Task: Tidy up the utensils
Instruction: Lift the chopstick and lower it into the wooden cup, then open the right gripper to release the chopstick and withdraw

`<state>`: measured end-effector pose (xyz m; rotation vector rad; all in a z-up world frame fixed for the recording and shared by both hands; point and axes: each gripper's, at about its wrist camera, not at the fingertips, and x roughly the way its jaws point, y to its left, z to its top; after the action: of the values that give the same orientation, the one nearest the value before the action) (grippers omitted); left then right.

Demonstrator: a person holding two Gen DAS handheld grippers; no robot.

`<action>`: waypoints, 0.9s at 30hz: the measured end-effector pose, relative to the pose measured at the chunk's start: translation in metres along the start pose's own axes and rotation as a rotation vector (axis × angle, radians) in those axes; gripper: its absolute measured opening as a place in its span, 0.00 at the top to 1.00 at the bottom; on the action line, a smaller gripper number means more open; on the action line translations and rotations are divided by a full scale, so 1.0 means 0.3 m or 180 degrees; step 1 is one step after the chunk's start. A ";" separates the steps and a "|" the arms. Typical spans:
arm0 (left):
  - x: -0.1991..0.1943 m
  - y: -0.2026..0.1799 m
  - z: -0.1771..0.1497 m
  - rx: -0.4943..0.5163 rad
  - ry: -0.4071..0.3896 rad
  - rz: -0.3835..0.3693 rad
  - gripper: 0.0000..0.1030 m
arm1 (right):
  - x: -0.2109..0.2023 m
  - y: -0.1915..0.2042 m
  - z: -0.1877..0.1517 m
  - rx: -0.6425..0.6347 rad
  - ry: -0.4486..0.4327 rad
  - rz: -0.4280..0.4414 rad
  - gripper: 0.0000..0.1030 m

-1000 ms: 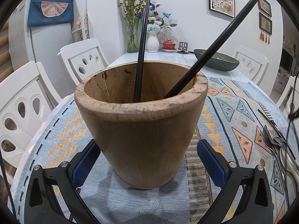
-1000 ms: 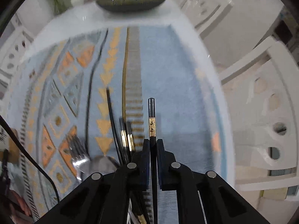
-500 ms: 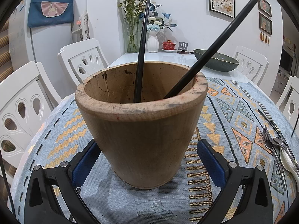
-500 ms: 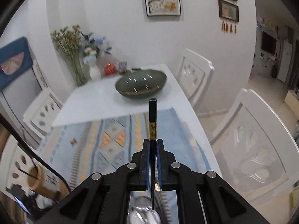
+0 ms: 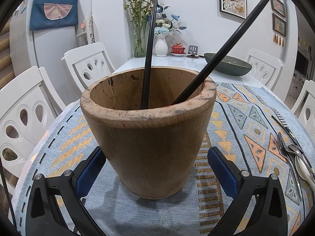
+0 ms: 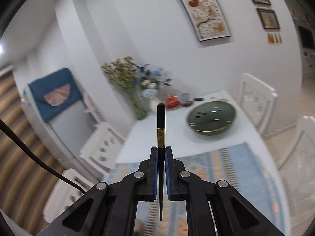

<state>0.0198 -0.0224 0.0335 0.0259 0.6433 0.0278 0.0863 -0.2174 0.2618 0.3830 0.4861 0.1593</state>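
A wooden cup (image 5: 149,137) stands on the patterned cloth (image 5: 246,129) in the left wrist view. Two black chopsticks (image 5: 149,49) lean inside it, the second chopstick (image 5: 226,45) slanting right. My left gripper (image 5: 155,157) is open, its blue pads (image 5: 90,167) either side of the cup's base with a gap. My right gripper (image 6: 161,151) is shut on a black chopstick with a gold band (image 6: 161,122), held in the air above the table. Forks and spoons (image 5: 291,153) lie at the cloth's right edge, beside one more chopstick (image 5: 281,123).
A dark green bowl (image 5: 228,64) sits on the bare white table beyond the cloth, with flower vases (image 5: 161,43) and a red lidded cup (image 5: 178,49) at the far end. White chairs (image 5: 88,64) surround the table.
My right gripper has risen from the cloth with the chopstick in it, and its view has swung up from the utensil pile to the room. The left gripper and cup have not moved.
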 end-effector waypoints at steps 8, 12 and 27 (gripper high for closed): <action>0.002 -0.002 0.002 -0.0002 0.0002 -0.0003 0.00 | 0.068 0.183 -0.017 0.0013 0.0019 0.0471 0.94; 0.002 0.000 0.002 0.0000 0.0002 -0.0001 0.00 | 0.116 0.253 -0.054 -0.0072 0.0119 0.0583 0.94; 0.002 0.000 0.001 -0.0002 0.0002 -0.0002 0.01 | 0.221 0.363 -0.202 -0.0441 0.0406 0.0561 0.94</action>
<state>0.0206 -0.0225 0.0334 0.0251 0.6438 0.0274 0.1087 -0.0824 0.2273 0.2806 0.5635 0.3879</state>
